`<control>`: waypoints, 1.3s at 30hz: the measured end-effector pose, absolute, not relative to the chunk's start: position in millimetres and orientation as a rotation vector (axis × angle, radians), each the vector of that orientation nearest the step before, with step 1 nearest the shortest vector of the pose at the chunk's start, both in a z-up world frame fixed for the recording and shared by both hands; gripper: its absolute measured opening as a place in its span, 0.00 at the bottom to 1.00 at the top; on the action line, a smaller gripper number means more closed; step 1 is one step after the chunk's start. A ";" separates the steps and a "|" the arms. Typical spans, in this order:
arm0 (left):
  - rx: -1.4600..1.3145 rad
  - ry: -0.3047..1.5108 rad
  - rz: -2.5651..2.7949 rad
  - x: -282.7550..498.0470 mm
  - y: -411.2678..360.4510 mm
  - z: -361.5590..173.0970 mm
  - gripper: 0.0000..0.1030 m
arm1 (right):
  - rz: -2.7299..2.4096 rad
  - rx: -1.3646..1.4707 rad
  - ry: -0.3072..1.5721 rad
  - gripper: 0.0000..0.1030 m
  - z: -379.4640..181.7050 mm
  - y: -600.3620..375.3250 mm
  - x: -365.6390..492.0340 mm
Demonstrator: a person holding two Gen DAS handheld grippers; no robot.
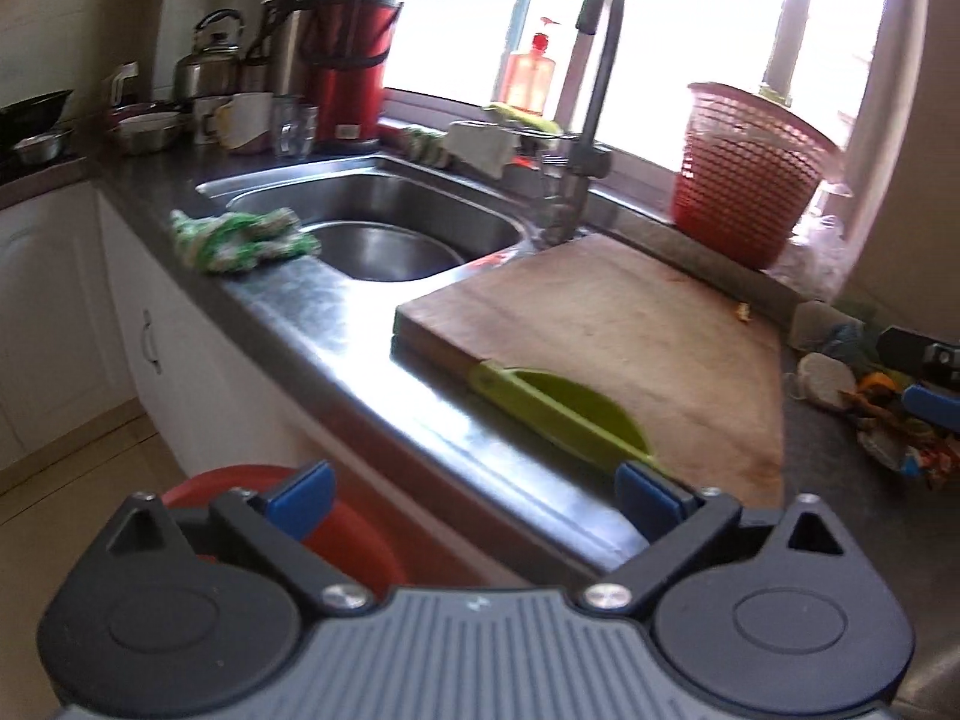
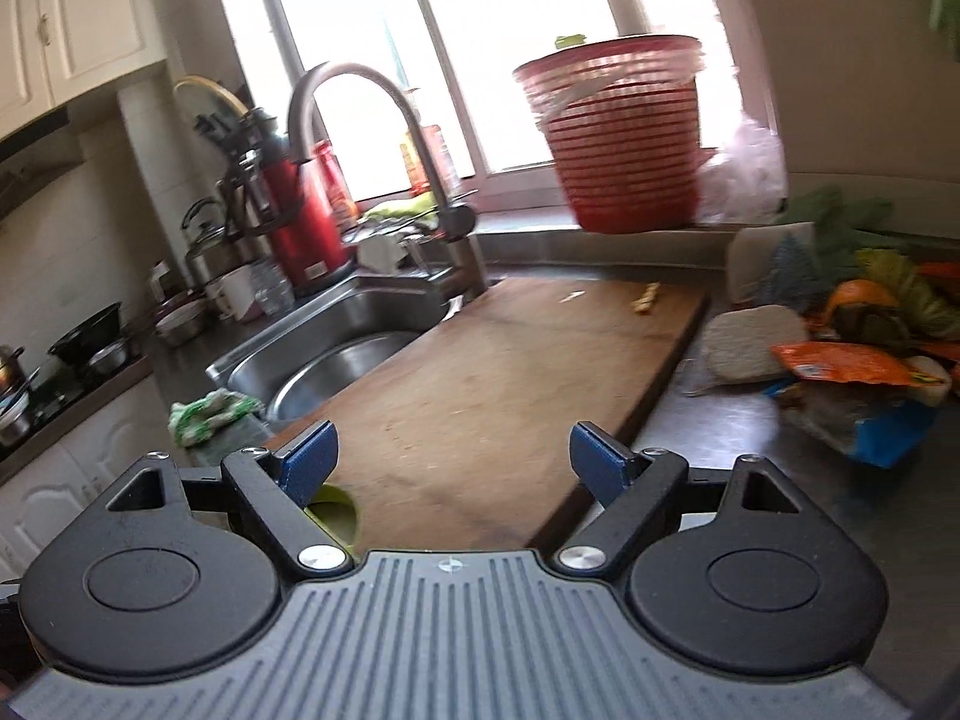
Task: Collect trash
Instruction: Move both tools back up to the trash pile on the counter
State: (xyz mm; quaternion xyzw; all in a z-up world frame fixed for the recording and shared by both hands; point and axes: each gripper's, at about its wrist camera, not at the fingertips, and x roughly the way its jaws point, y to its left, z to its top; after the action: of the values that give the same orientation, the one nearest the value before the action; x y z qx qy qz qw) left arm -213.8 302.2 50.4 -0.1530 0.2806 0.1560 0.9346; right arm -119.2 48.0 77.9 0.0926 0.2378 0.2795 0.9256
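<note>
Left tool [image 1: 477, 501] empty above red bin [image 1: 336, 531]

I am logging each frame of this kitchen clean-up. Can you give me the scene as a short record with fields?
setting: kitchen counter with sink under a window
left tool: open, nothing between its pads
right tool: open, empty, over the cutting board
trash: pile of wrappers and peels on the counter right of the board
basket: red basket on the sill behind the board
cloth: green-white rag at the sink's edge
</note>
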 end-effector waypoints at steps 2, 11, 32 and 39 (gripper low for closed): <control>-0.307 0.572 0.299 -210.1 295.0 53.2 0.97 | 0.548 0.197 0.480 1.00 77.8 41.4 -120.6; -0.276 0.569 0.216 -194.7 260.6 62.2 0.99 | 0.449 0.252 0.456 1.00 72.2 1.2 -128.2; -0.207 0.599 0.065 -165.0 184.2 71.2 0.99 | 0.144 0.296 0.394 1.00 51.6 -115.4 -119.4; -0.184 0.628 0.040 -157.8 167.1 69.1 0.99 | 0.025 0.303 0.366 1.00 40.2 -152.3 -108.8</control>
State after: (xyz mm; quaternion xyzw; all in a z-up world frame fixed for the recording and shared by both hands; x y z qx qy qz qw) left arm -157.8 167.1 69.1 -0.0906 0.3083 0.0198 0.9468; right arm -108.8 -152.3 40.2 0.1499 0.1811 0.0125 0.9719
